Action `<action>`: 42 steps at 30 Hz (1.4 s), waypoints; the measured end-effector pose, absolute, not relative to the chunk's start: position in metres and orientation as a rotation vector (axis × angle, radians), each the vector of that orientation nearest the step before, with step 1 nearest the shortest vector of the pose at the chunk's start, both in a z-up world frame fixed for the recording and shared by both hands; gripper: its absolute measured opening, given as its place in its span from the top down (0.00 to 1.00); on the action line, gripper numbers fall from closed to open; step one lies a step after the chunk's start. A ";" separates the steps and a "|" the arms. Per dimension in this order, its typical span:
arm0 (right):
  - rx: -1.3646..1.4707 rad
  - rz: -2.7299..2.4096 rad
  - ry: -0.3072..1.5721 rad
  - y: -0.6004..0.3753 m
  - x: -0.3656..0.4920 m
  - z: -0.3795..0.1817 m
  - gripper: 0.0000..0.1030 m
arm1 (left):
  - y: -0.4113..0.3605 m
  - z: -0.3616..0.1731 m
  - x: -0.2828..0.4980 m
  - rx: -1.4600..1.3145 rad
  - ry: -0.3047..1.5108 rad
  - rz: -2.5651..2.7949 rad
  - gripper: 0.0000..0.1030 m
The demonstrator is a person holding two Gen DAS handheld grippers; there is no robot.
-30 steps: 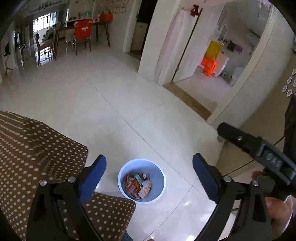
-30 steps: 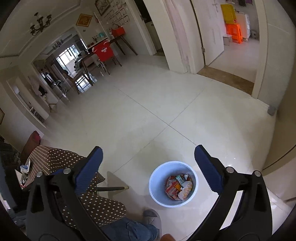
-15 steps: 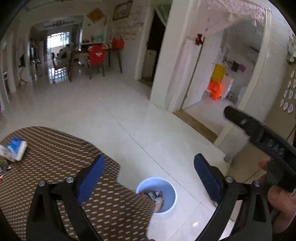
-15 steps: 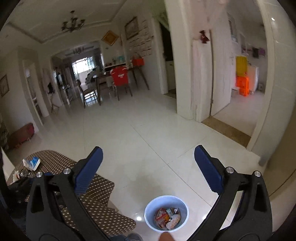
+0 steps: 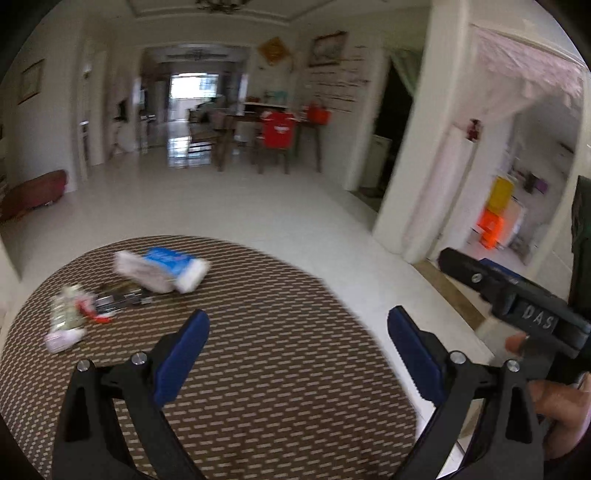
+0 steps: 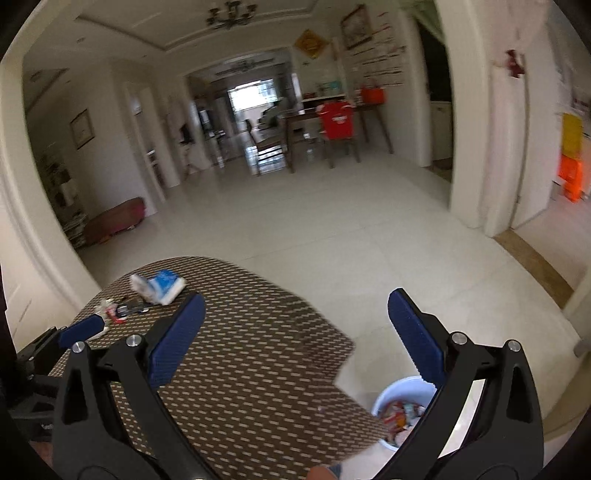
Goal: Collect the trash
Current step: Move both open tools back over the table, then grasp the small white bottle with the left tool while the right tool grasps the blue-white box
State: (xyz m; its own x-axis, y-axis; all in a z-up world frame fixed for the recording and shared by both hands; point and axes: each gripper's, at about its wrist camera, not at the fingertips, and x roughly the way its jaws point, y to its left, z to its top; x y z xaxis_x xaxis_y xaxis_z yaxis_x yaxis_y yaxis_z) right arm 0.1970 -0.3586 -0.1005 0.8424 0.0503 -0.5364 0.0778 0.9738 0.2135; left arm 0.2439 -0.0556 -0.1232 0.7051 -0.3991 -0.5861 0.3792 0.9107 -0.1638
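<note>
Blue-white packet (image 5: pixel 162 270) on table (image 5: pixel 280 354), long axis left-right

Floor: pale glossy tiles (image 6: pixel 332 236).
Walls: white, framed pictures (image 6: pixel 355 27).
Furniture: dark dining table (image 5: pixel 236 140), red-draped chair (image 6: pixel 336 122).
Ceiling: chandelier (image 6: pixel 229 14).
Light: bright far window (image 5: pixel 194 86).

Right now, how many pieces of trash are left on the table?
3, possibly more in the blur: blue-white pack at the far side, dark flat wrapper beside it, crumpled wrapper at the left edge.
</note>
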 end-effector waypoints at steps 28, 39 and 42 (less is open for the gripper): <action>-0.023 0.391 0.877 -0.133 0.397 -0.195 0.36 | 0.155 -0.212 0.327 0.090 0.820 -0.109 0.08; 0.048 0.429 0.904 -0.157 0.372 -0.205 0.83 | 0.138 -0.220 0.343 0.198 0.876 -0.232 0.51; 0.082 0.421 0.898 -0.172 0.356 -0.202 0.83 | 0.135 -0.216 0.336 0.165 0.873 -0.237 0.63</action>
